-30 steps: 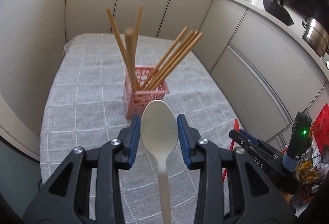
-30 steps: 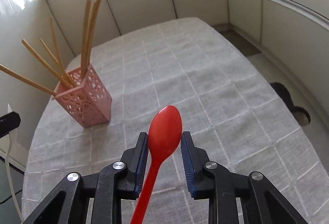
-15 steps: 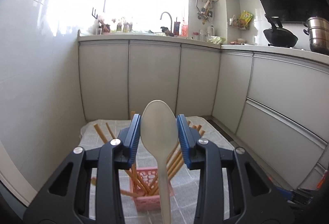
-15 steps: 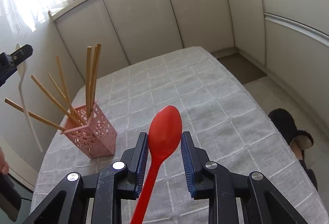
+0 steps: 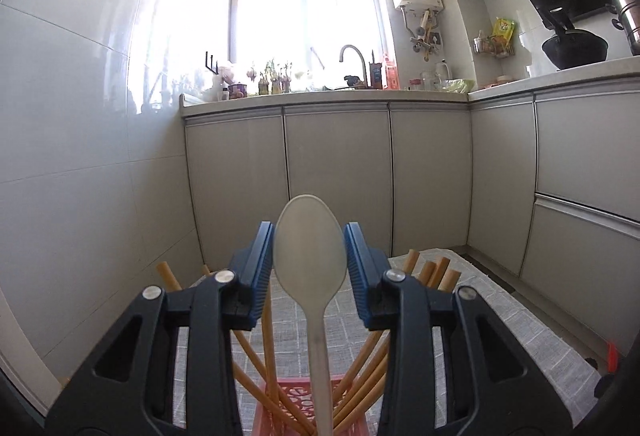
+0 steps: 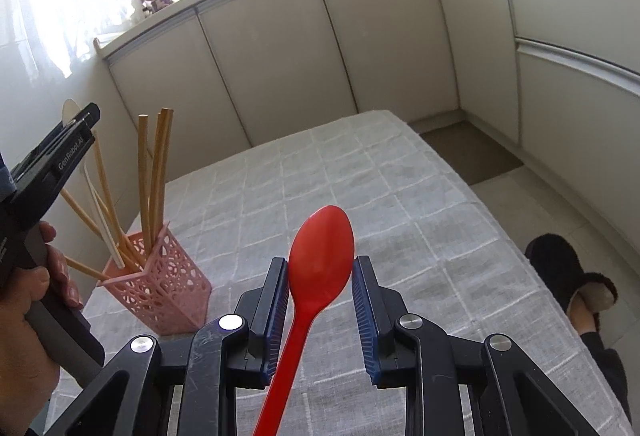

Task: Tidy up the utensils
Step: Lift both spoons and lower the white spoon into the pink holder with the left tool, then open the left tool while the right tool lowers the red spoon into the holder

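Spoons, one to each gripper. A pale, cream-coloured plastic spoon (image 5: 310, 256) sits bowl-up between the blue-padded fingers (image 5: 256, 268) of the left gripper (image 5: 310, 268), its bowl filling the gap so both pads pinch its edges, its thin handle running down over the pink perforated plastic holder (image 5: 296, 404) directly below. From the right wrist view that same handle slants into the holder's open top among the wooden chopsticks (image 6: 154, 172) — whether its tip has reached the bottom I can't quite tell. A person's hand (image 6: 28, 300) grips the left tool's handle beside the holder.

A glossy red plastic spoon (image 6: 320, 256) is held the same way in the right gripper (image 6: 320, 292), bowl squeezed between the two pads, handle trailing back toward the camera. It hangs over the grey checked tablecloth (image 6: 400, 196), to the right of the holder and apart from it.

Compared with a second ago, the left gripper has swung up from looking down at the table to facing the cabinets and bright window, and has moved over the holder, which then stood well ahead of it. The right gripper has drifted only a little — its grip on the red spoon looks unchanged.
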